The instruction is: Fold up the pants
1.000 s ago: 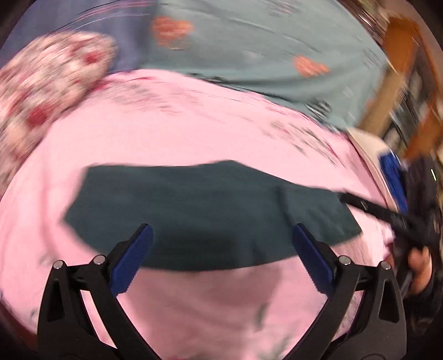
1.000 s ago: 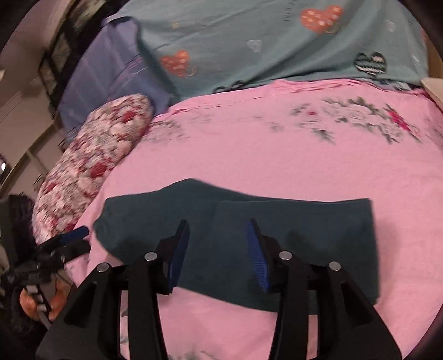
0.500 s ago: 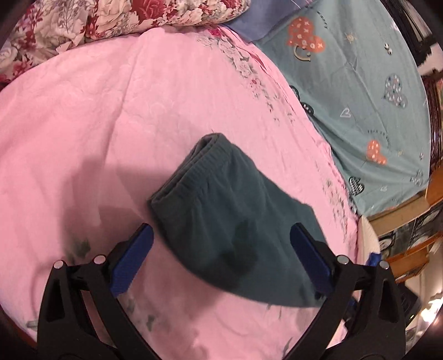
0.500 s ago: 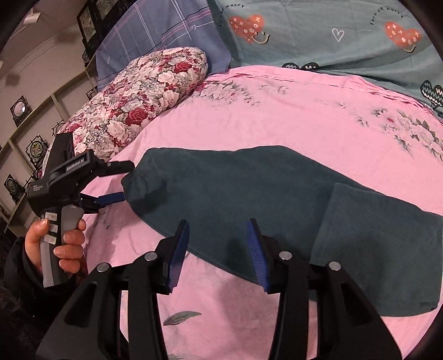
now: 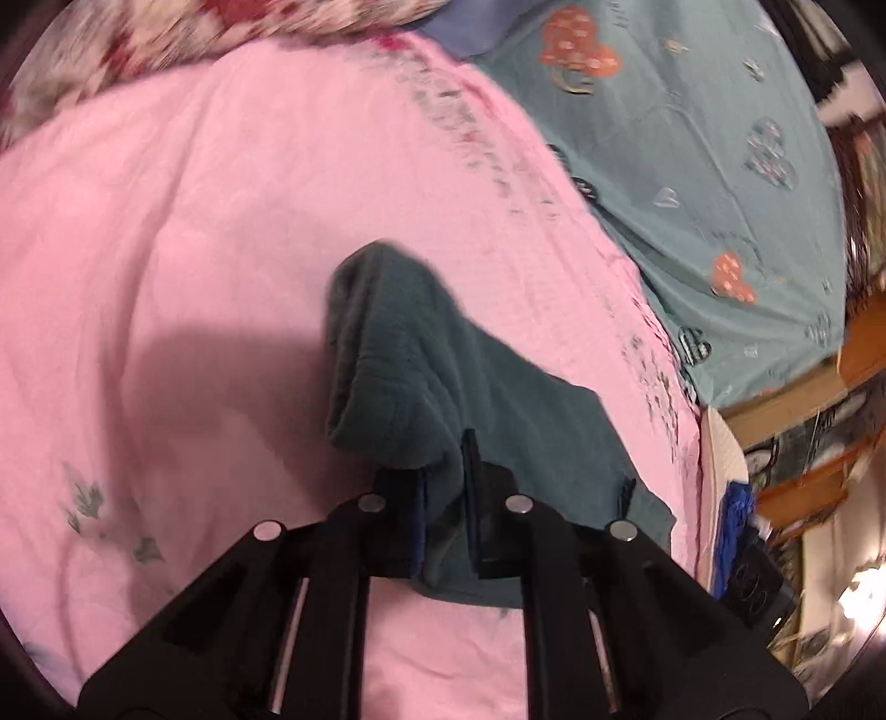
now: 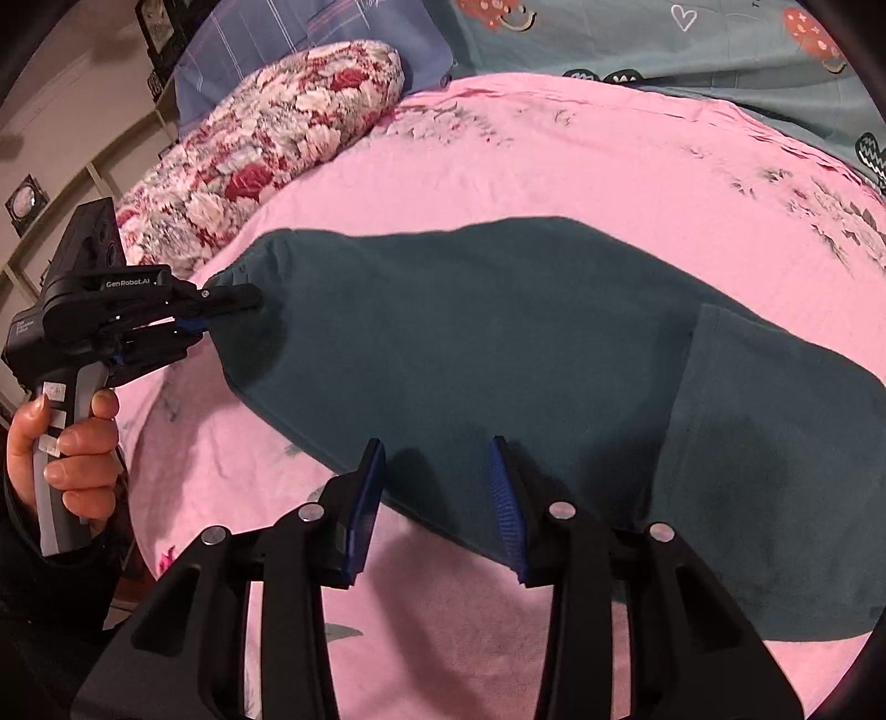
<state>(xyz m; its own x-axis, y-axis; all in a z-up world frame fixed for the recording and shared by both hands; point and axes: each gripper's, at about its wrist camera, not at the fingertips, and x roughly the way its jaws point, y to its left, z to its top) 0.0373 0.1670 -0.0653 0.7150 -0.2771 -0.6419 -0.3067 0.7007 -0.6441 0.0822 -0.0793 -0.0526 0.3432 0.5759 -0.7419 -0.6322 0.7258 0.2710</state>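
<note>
Since half a second ago, the left hand-held gripper (image 5: 443,498) has been closed from wide open onto the end of the pants (image 6: 498,343), and a bunch of dark teal cloth is now pinched between its fingers. In the right wrist view this grip is seen at the left end of the garment, which is raised a little off the bed (image 6: 554,144). The right hand-held gripper (image 6: 437,498) is held partly open, nothing between its fingers, which are poised just over the near edge of the cloth.

The pants are spread lengthwise across the pink sheet, with one layer already laid over at the right end. Farther back, a floral pillow (image 6: 266,127) and a teal blanket (image 6: 637,39) are seen at the head of the bed.

The step in hand is judged to be a fold of the held end across toward the right end. For a clean fold, all layers should be kept in the pinch, the end should be lifted clear so no drag is made, and the edges should be matched before release. The near edge may be steadied by the right hand-held gripper so the lower layer is not pulled along.
</note>
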